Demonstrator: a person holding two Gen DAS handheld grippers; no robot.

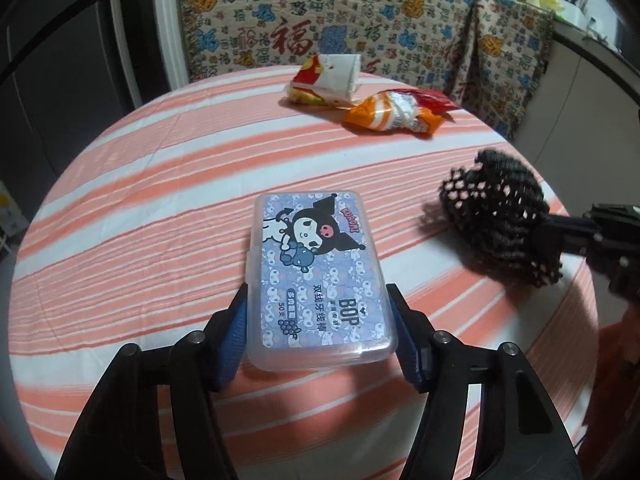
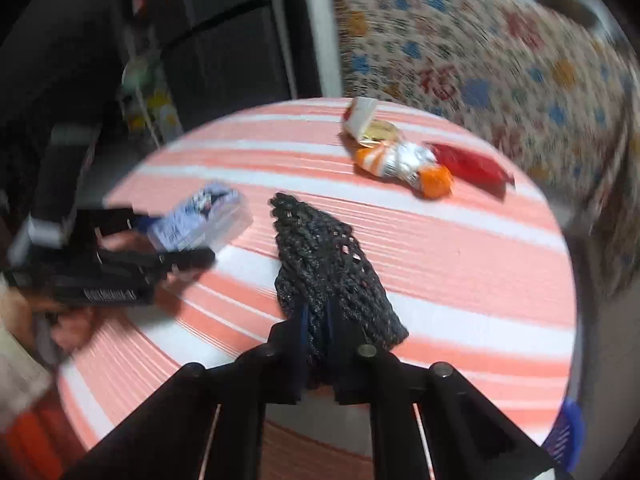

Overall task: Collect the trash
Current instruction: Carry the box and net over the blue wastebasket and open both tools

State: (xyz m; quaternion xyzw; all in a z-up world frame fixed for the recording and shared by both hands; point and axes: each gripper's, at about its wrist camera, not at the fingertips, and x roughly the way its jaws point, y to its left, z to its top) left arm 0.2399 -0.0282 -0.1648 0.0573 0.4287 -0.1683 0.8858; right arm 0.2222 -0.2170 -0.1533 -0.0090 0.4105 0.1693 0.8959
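A clear plastic floss-pick box with a cartoon label sits between the blue pads of my left gripper, which press on its two long sides. In the right wrist view the box is tilted just above the cloth. My right gripper is shut on a black mesh net, which droops forward over the table. Far across lie three crumpled wrappers: a red-and-white one, an orange-and-white one and a red one.
The round table wears an orange-and-white striped cloth. A seat draped in a patterned cloth stands behind it. Dark cabinet fronts lie to the left. A hand holds the left gripper.
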